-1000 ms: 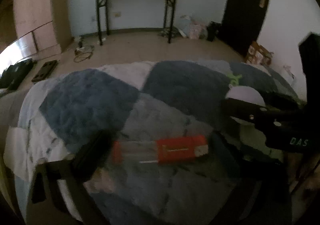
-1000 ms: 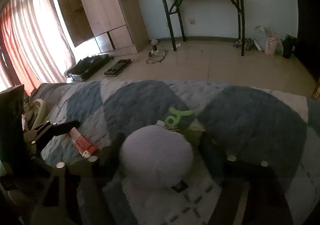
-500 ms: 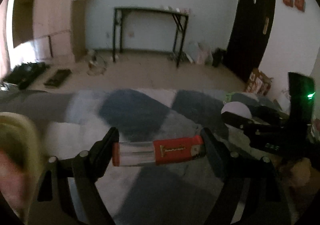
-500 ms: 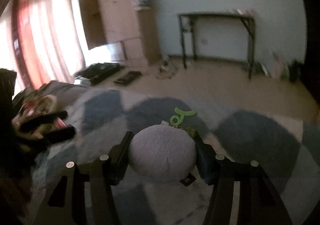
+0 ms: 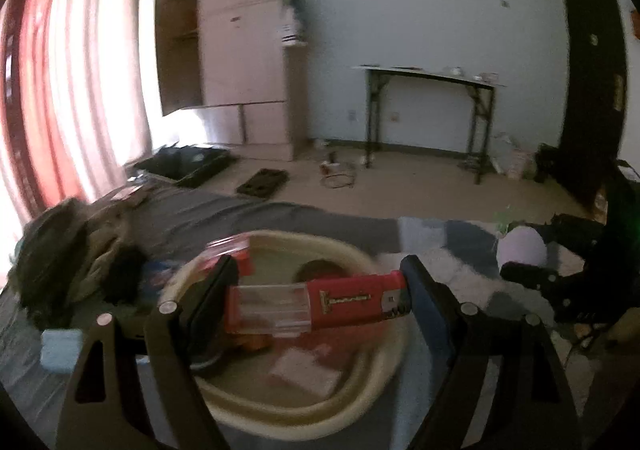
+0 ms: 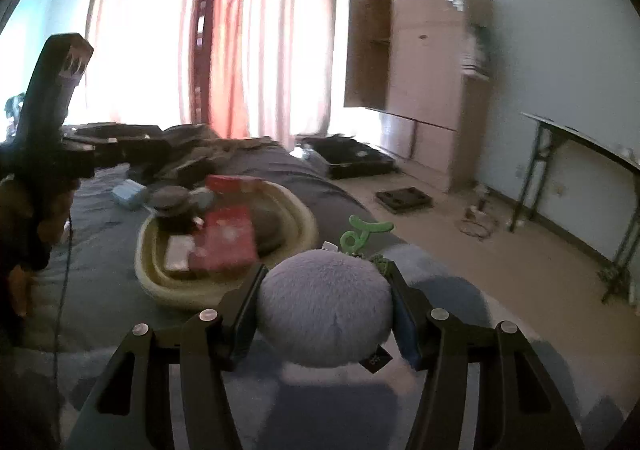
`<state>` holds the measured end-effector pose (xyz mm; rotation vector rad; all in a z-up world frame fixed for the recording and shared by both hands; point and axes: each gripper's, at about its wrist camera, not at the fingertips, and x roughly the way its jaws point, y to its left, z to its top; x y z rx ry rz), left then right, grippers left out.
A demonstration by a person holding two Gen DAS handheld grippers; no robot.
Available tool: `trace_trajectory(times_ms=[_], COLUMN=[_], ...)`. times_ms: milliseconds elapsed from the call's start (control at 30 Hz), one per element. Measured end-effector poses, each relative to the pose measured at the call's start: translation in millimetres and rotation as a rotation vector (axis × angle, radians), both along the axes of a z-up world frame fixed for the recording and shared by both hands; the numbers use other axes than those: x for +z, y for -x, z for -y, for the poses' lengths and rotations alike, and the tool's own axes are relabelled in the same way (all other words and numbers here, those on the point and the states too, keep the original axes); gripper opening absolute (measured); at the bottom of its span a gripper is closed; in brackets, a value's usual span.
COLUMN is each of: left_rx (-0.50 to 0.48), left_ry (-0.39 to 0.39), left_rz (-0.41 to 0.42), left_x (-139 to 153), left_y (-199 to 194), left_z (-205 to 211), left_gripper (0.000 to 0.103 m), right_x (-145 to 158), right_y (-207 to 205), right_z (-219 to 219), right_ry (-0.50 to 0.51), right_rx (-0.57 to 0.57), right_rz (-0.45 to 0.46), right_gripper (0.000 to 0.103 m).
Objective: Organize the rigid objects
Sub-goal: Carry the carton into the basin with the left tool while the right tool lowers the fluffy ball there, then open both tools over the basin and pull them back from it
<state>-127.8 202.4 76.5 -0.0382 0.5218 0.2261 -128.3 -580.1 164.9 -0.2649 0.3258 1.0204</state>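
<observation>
My left gripper point(image 5: 318, 300) is shut on a red and clear plastic box point(image 5: 316, 303), held crosswise above a cream oval basket point(image 5: 384, 366) on the bed. The basket point(image 6: 156, 282) holds red boxes point(image 6: 226, 240) and several dark items. My right gripper point(image 6: 326, 310) is shut on a round lilac plush ball point(image 6: 324, 306) with a green hanging loop point(image 6: 362, 232), held above the blue patchwork blanket, to the right of the basket. The ball and right gripper also show at the right of the left wrist view point(image 5: 520, 250).
A pile of dark clothes point(image 5: 68, 250) and a light blue packet point(image 5: 60, 346) lie on the grey bedcover left of the basket. Beyond the bed are a wardrobe point(image 5: 240, 62), a black folding table point(image 5: 428, 110), an open suitcase point(image 5: 184, 166) and red curtains point(image 6: 224, 30).
Both grippers lifted their objects off the blanket and swung left. The left gripper now holds the box over the basket; the right gripper carries the plush ball near the basket.
</observation>
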Motion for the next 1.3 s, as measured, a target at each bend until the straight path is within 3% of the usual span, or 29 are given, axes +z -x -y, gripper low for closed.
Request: trace_trajectory(times_ms=[233, 400, 533, 733, 833, 1067, 1133, 1233, 1300], left_rx=[0.144, 0.185, 0.174, 0.166, 0.173, 0.152, 0.156, 0.172, 0.177], left_ry=[0.057, 0.106, 0.082, 0.140, 0.147, 0.144, 0.155, 0.179, 0.183], left_rz=[-0.007, -0.078, -0.087, -0.181, -0.206, -0.181, -0.172, -0.143, -0.101], left_x=[-23.4, -58.0, -63.4, -78.9, -88.7, -85.7, -86.1, -80.6, -68.7], left_y=[12.0, -1.6, -14.6, -39.9, -38.8, -35.3, -33.1, -25.8, -14.0], left_z=[-55.9, -82.9, -99.2, -122.0, -128.0, -127.6, -127.3, -125.1, -113.9], left_gripper=[0.083, 0.083, 0.083, 0.083, 0.083, 0.083, 0.085, 0.099, 0.100], right_x=[5.4, 4.6, -2.5, 4.1, 7.4, 2.3, 2.0, -0.8, -0.9], right_y=[-8.9, -29.8, -40.6, -69.3, -86.2, -107.0, -110.2, -110.1, -107.1], right_z=[-70.6, -110.5, -141.2, -177.4, -211.6, -256.3, -264.8, -264.0, -253.1], right_ry=[0.048, 0.104, 0.149, 0.131, 0.172, 0.250, 0.261, 0.255, 0.210], right_rx=[0.156, 0.198, 0.177, 0.179, 0.203, 0.178, 0.179, 0.191, 0.190], right_rz=[-0.021, -0.067, -0.051, -0.152, -0.220, -0.268, -0.270, -0.285, -0.260], right_gripper=[0.056, 0.056, 0.056, 0.056, 0.056, 0.058, 0.061, 0.070, 0.084])
